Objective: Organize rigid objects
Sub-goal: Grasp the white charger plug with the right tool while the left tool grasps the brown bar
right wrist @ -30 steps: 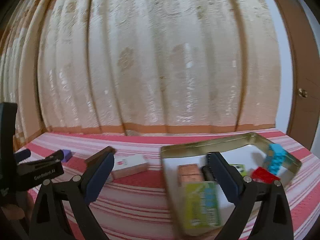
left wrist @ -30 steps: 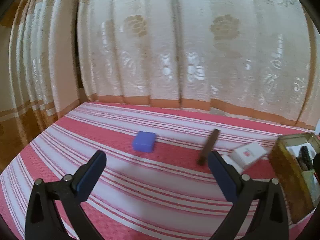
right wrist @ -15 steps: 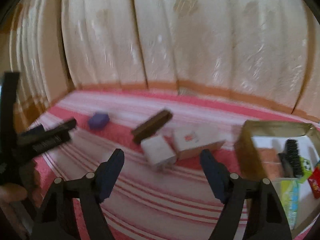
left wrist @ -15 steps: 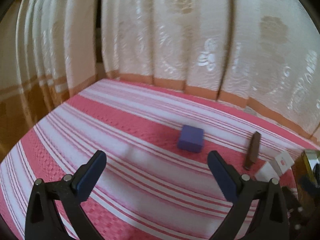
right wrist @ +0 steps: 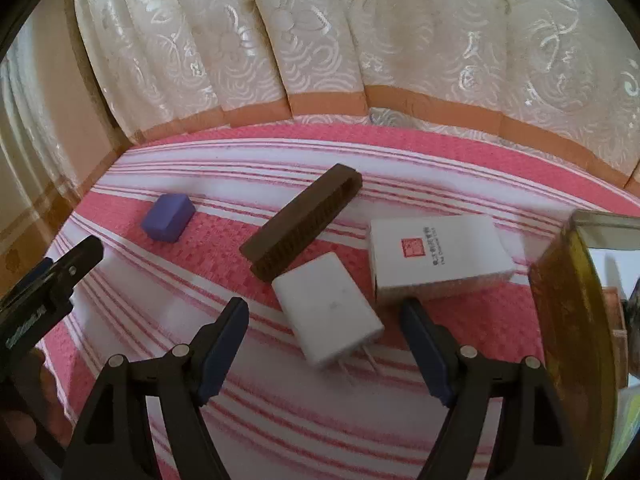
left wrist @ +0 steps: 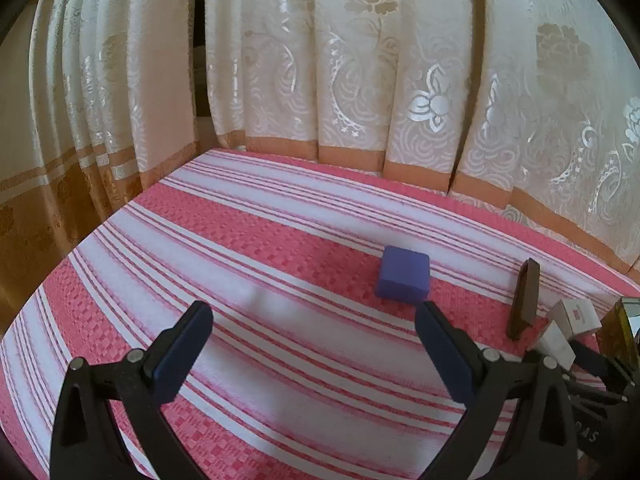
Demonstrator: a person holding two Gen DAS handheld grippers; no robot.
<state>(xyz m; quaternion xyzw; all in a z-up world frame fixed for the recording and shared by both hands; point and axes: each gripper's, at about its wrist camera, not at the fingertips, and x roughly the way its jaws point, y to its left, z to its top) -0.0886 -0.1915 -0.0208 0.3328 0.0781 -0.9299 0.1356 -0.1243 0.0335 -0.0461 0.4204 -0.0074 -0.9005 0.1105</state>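
Right tongs [right wrist: 324, 320] swung leftward off tin [right wrist: 568, 320], spread above white charger [right wrist: 328, 312], left tongs [left wrist: 314, 334] spread, empty

Cream floral curtains [left wrist: 360, 80] hang behind a pink-striped tablecloth [left wrist: 260, 240].

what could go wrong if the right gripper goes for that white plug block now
The right gripper is open around the white charger, which lies skewed to the fingers, so it may twist or slip on closing. The brown brush and white box crowd its far end, so a finger could nudge them.
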